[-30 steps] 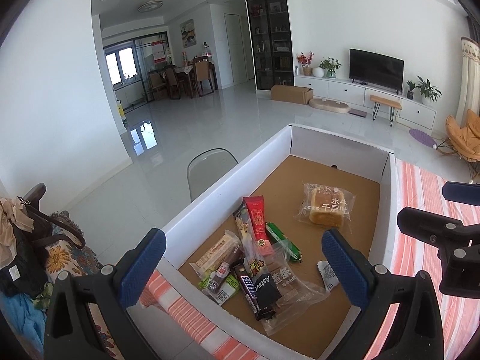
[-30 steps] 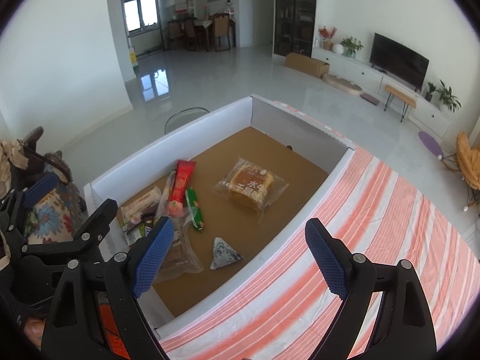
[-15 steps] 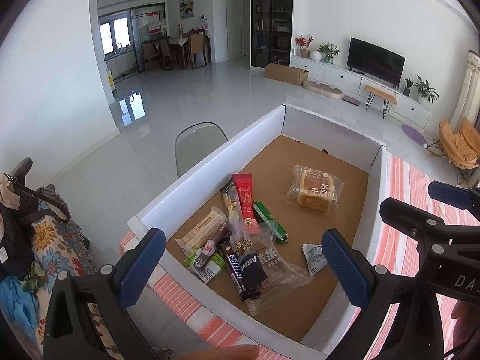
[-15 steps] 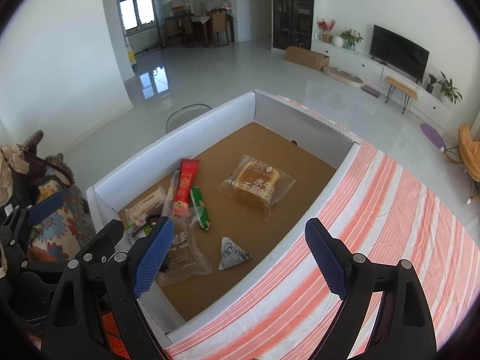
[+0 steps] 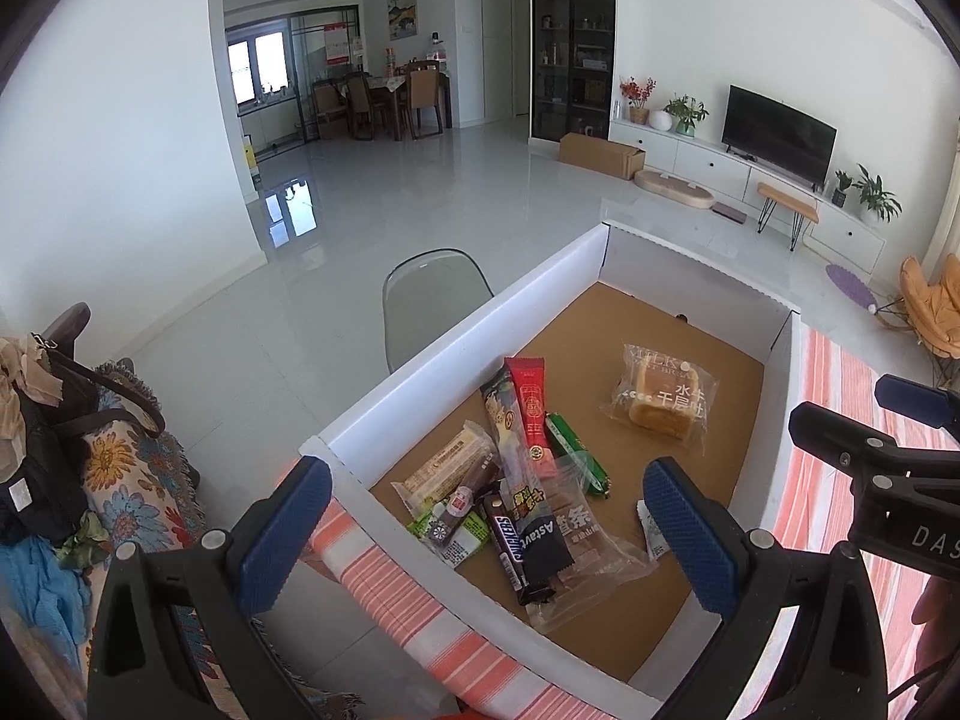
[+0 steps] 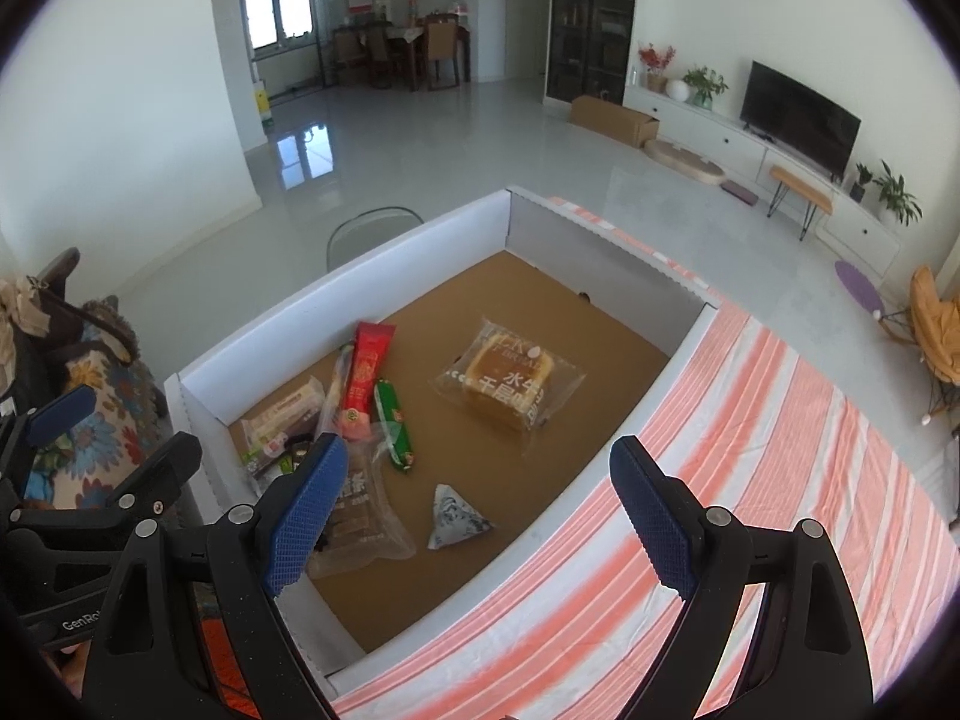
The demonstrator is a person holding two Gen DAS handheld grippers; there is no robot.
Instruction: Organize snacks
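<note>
Both tongs, left (image 5: 487,531) and right (image 6: 478,507), gape empty; the dark brown "SNICKERS" bar (image 5: 508,543) lies at lower centre inside the white cardboard box (image 5: 414,390).

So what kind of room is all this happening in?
Most likely a home's open living and dining area: a television on a low white cabinet, a dining table with chairs, and houseplants.

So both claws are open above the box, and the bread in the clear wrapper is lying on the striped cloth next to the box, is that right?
Not quite. The bread lies inside the box, on its brown floor, apart from the other snacks, not on the striped cloth; the right wrist view shows it. The left claw and right claw are both open.
</note>
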